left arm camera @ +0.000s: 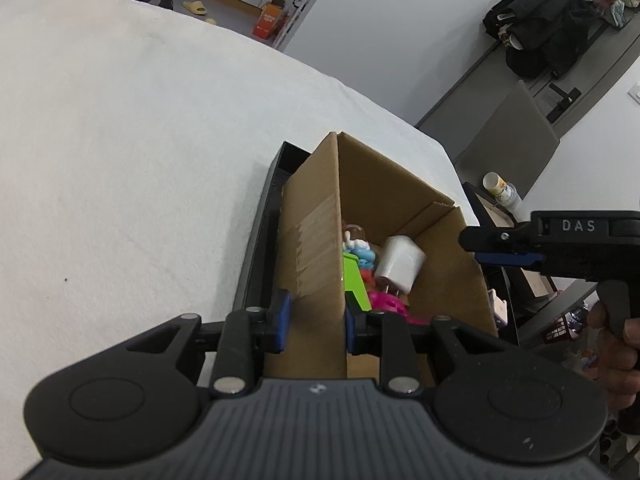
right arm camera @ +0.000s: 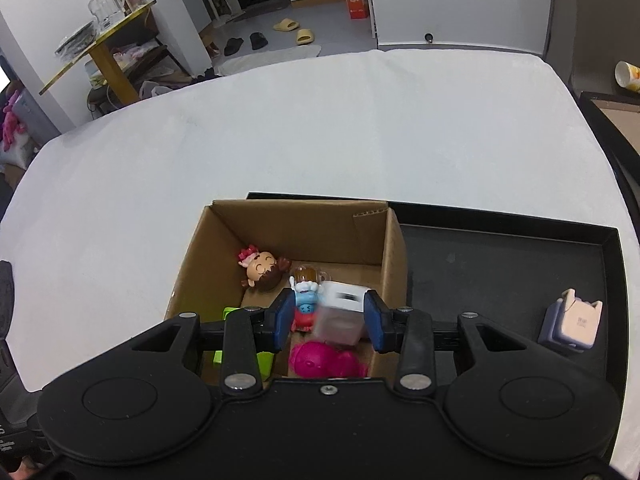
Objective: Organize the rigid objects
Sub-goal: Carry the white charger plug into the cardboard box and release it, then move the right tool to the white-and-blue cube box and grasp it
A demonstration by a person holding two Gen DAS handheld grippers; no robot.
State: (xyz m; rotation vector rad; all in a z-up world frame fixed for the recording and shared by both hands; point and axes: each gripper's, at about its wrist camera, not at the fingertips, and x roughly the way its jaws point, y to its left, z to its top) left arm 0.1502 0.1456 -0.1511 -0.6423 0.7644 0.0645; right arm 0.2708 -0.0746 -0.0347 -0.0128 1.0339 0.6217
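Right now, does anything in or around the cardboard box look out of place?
One small pink and lavender item sits alone in the black tray, outside the cardboard box holding the other toys. The white charger appears blurred, mid-drop, below the open right gripper.

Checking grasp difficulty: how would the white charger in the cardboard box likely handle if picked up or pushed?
The white charger looks like a hard, glossy plastic block, so it is probably stiff but a bit slippery. Its flat faces suggest it would slide rather than roll. The prongs at one end might snag on the pink toy beside it.
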